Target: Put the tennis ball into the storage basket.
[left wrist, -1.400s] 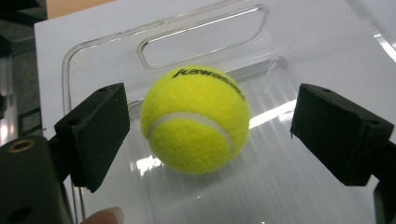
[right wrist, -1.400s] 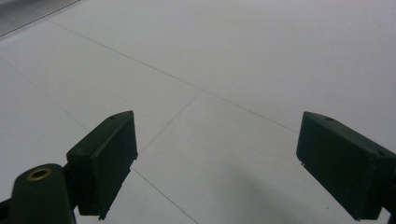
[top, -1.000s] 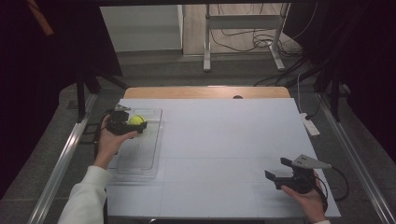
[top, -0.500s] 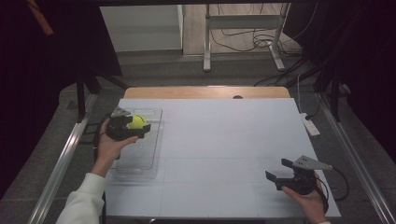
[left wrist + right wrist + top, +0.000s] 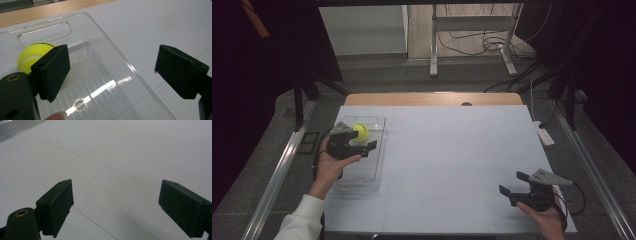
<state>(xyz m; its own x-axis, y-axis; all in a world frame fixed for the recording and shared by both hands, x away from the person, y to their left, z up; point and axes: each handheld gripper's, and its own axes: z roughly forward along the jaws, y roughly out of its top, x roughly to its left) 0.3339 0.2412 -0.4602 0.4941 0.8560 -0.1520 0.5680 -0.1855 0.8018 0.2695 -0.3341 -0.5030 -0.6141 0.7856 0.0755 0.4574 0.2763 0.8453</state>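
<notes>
Tongs on our left (image 5: 360, 140) gape wide above the clear tray (image 5: 117, 62), gripping nothing. Its tennis ball (image 5: 32, 56) lies at the tray's far end, just beyond one pad. Our right tongs (image 5: 514, 184) hang wide and empty over the white surface (image 5: 452, 150).

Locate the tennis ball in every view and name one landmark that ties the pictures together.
High view: tennis ball at the far end of the clear tray, beside the left gripper.
Left gripper view: tennis ball at left, partly behind one jaw.
Right gripper view: not in it.
Shared landmark: the white tabletop.
</notes>
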